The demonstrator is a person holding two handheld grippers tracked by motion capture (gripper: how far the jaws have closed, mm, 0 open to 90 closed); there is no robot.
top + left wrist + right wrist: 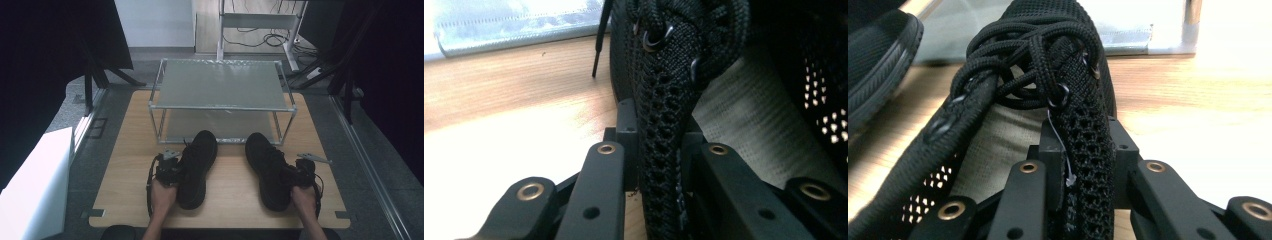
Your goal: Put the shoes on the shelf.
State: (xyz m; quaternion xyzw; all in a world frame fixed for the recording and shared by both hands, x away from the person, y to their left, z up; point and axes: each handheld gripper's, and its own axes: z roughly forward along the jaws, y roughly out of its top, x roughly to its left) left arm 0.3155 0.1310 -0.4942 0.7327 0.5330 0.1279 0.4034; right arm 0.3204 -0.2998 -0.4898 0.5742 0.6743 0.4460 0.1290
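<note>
Both grippers are pinching mesh collar walls: the left gripper (pixel 659 165) is clamping the left shoe (pixel 196 167), the right gripper (pixel 1083 170) the right shoe (pixel 268 169). Both shoes are pointing toes-first at the rack (pixel 220 107) just ahead; the high view probably blurs the grips themselves.

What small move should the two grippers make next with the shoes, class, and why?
Probably lift both shoes and carry them forward to the rack. Left gripper pinches the left shoe by its mesh side wall, right gripper likewise the right shoe; both soles seem to rest on the table.
</note>
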